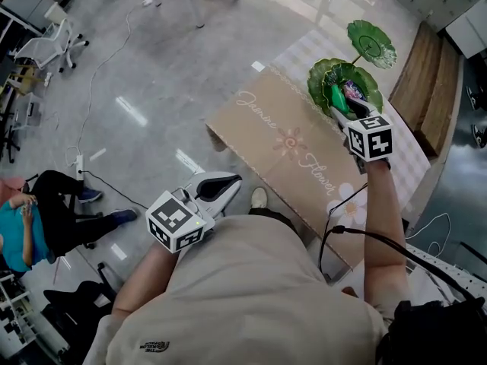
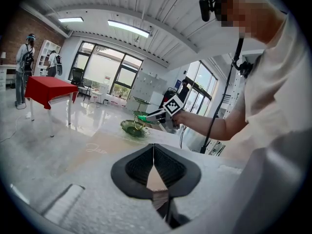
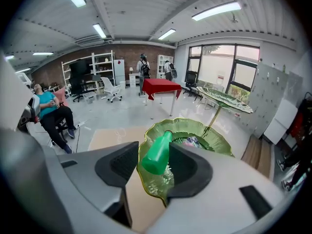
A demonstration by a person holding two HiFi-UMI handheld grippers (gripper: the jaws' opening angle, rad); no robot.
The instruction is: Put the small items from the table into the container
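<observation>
A green plastic bottle sits tilted between the jaws of my right gripper, over the near rim of the green leaf-shaped dish. It leans on the right pad, and a sliver of dish shows between it and the left pad. In the head view this gripper hangs over the dish's lower tier, where several small colourful items lie. My left gripper hovers off the table's near left edge, shut and empty, its tips meeting.
The dish has a smaller upper tier on a stem. A beige printed cloth covers the table. A wooden bench stands beyond it. A person sits on a chair at the left, with cables on the floor.
</observation>
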